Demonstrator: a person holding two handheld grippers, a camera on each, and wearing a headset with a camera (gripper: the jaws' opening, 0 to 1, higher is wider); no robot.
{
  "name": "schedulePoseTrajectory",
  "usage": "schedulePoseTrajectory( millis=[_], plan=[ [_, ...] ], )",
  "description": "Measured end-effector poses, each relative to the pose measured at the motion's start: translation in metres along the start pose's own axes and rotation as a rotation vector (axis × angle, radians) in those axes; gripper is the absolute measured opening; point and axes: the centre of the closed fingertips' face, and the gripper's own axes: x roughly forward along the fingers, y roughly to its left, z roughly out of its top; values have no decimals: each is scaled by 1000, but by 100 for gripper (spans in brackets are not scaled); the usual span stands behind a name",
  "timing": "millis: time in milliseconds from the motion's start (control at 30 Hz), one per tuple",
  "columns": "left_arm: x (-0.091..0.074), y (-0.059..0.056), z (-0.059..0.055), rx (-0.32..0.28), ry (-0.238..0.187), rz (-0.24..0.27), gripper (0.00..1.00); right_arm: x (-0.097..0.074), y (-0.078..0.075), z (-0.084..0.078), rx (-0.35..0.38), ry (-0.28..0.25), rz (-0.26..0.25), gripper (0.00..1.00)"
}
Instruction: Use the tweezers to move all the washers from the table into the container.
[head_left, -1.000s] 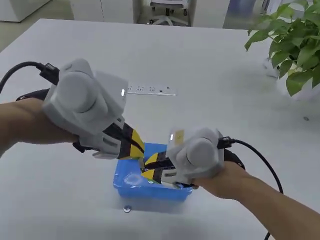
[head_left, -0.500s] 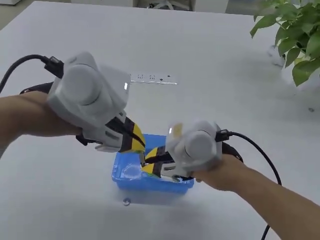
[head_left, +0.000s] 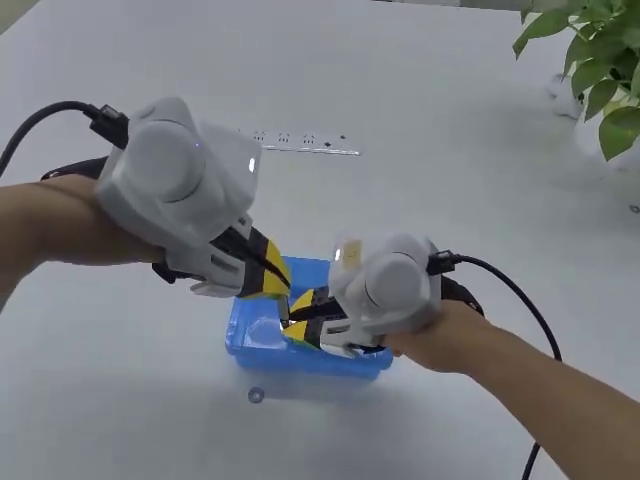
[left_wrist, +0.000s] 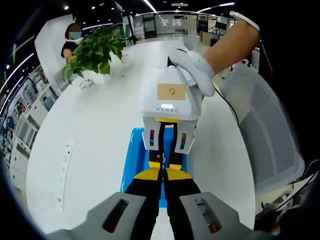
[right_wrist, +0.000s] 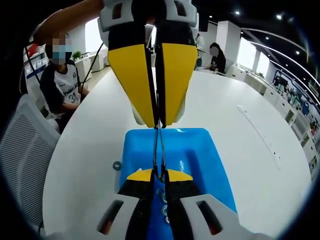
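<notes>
On the table (head_left: 450, 200) one washer (head_left: 255, 395) (tiny, light, likely slippery) is best pinched at its rim with tweezers (right_wrist: 158, 145) held tight by left gripper (left_wrist: 161, 172) and right gripper (right_wrist: 159, 175).

— What sits where on the surface (head_left: 450, 200)?
— The container (head_left: 255, 345) rests near the front edge, at the middle. 1 washer (head_left: 256, 395) lies on the surface just in front of it, apart from its wall. More washers (right_wrist: 163, 209) lie inside the container.
— And above it?
— The left gripper (head_left: 283, 298) reaches in from the left and the right gripper (head_left: 292, 330) from the right, tips facing over the container. The tweezers (right_wrist: 157, 145) span between their jaws.
— Further back?
— A socket strip (head_left: 300, 143) is behind the container. A plant (head_left: 590, 70) stands at the far right.
</notes>
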Motion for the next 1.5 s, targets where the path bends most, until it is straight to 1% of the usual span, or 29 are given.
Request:
schedulePoseTrajectory(
  millis=[200, 533, 900, 1300, 1500],
  plan=[
    [2, 0, -3, -5, 3, -4, 5, 2, 0, -3, 1, 7, 3, 10],
    [1, -1, -5, -2, 11, -4, 5, 2, 2, -3, 0, 12, 5, 10],
    [-6, -3, 1, 5, 7, 8, 5, -4, 3, 3, -12, 7, -7, 10],
    [-18, -10, 12, 29, 4, 22, 5, -15, 8, 15, -31, -4, -33, 10],
    [-25, -16, 15, 37, 7, 31, 5, -19, 13, 22, -42, -13, -40, 10]
  ],
)
